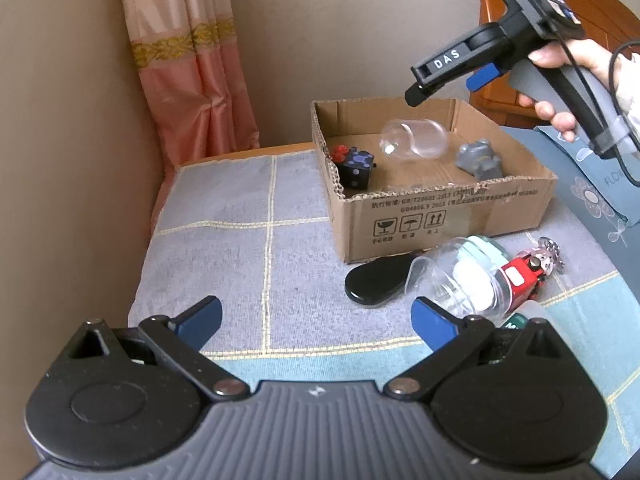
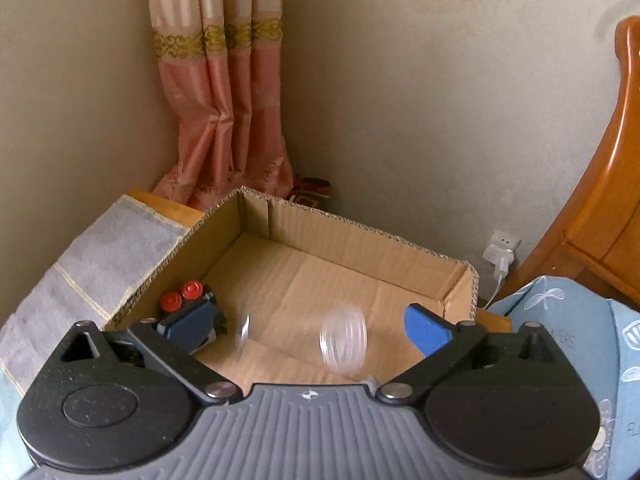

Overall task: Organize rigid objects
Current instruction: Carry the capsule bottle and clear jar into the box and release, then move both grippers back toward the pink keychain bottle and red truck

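Note:
A cardboard box [image 1: 448, 216] stands on the cloth-covered table. It holds a clear glass jar [image 1: 416, 138] on its side, a grey figurine [image 1: 478, 158] and a black-and-blue cube toy with red knobs [image 1: 356, 168]. My right gripper [image 1: 440, 80] hangs open above the box; in its own view the gripper [image 2: 312, 328] is open over the blurred clear jar [image 2: 340, 340], with the cube toy [image 2: 188, 304] to the left. My left gripper [image 1: 316, 320] is open and empty above the cloth, left of a second clear jar [image 1: 460, 276].
In front of the box lie a black oval object [image 1: 376, 280], a red toy car [image 1: 524, 278] and a shiny trinket [image 1: 550, 256]. A white bottle [image 1: 520, 320] lies near my right finger. A curtain [image 1: 192, 72], walls and a wooden headboard [image 2: 600, 200] surround the table.

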Motion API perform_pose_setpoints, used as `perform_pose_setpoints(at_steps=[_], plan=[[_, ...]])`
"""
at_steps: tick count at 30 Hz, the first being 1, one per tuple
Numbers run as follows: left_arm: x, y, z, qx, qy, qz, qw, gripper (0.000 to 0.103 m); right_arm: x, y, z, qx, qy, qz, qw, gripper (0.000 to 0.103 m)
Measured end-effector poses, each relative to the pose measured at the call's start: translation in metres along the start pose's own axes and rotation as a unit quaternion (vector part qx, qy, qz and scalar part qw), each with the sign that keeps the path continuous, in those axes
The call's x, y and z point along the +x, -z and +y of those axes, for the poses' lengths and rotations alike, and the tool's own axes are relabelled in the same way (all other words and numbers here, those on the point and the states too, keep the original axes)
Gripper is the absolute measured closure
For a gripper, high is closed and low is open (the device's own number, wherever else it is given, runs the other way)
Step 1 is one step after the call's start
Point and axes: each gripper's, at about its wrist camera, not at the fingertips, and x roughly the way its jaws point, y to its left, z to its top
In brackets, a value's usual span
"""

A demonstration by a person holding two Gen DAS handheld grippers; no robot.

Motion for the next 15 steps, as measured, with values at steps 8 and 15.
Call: perform_pose_setpoints(at_steps=[8, 15], plan=[[-0.006, 0.002, -0.005, 0.005, 0.006, -0.003, 1.0, 0.003, -0.038, 0.032, 0.004, -0.009, -0.007, -0.009, 1.0, 0.0], [-0.015, 0.006, -0.011, 0.01, 0.013, -0.005, 0.9998, 0.003, -0.077, 0.071, 0.003, -0.004, -0.011, -0.025, 1.0, 0.0]])
